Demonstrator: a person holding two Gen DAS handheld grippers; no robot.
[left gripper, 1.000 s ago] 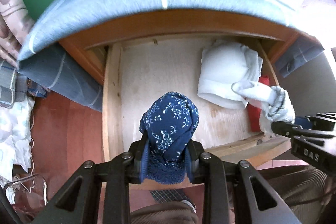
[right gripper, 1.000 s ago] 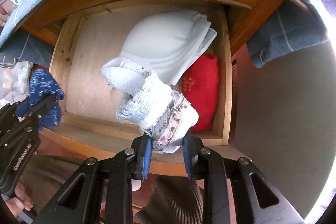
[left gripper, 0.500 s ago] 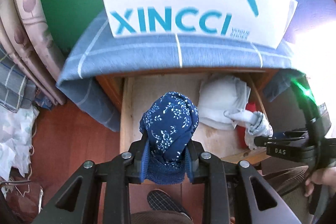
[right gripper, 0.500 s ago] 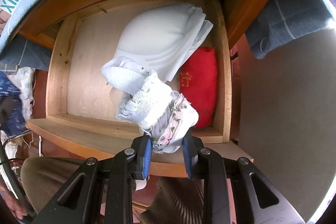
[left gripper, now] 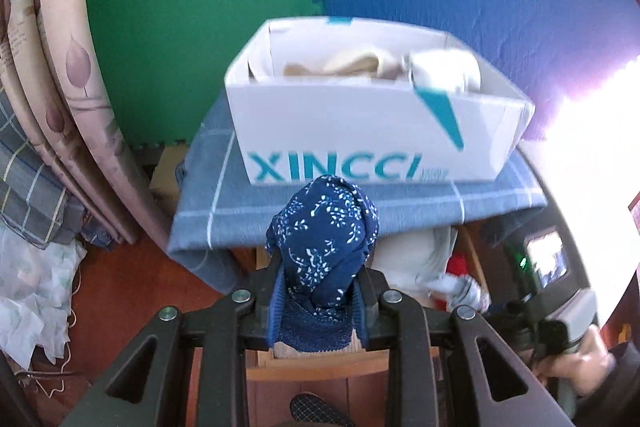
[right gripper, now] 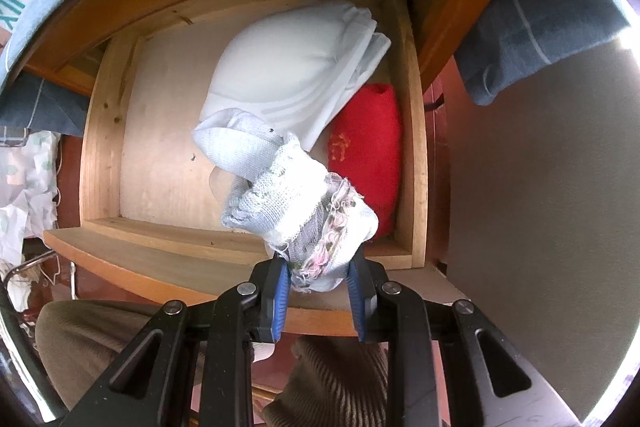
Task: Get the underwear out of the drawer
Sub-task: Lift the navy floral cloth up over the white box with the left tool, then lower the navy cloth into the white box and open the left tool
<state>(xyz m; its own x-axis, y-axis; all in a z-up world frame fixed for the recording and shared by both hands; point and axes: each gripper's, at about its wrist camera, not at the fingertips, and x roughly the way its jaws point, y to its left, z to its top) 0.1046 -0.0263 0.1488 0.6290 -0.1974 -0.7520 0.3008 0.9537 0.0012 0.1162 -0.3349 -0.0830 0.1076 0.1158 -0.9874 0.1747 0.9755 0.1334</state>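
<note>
Left claw (left gripper: 318, 301) is clamped on a rolled navy floral pair (left gripper: 324, 247), held up in the air in front of the white box (left gripper: 360, 139) that sits on the blue cloth (left gripper: 400, 203). Right claw (right gripper: 318, 293) points straight down over the open drawer (right gripper: 102, 131) and grips a pale knit pair (right gripper: 296, 203) with a frilly pink edge — its far end trails back toward the white bundle (right gripper: 296, 67) lying in the drawer.

The step in hand looks like carrying the navy pair clear and, by my guess, into that box, which already has pale cloth inside. To do it well: keep the grip firm, bring the roll above the near box wall, and let go only once it is over the opening. The roll is soft and bulky, so it may catch on the rim if it arrives low.

On the right, the pale pair is not free yet. A straight upward pull is the safe line; dragging sideways could tug the white bundle along or snag the drawer front.

Around: a red item (right gripper: 368, 155) lies against the drawer's right wall, partly under the white bundle. The cabinet top overhangs the drawer's back, and the cloth hangs over its edge — both crowd the lifting path. Folded fabric and crumpled plastic lie off to the left on the floor, well apart. The person's knees sit just below the drawer front.
</note>
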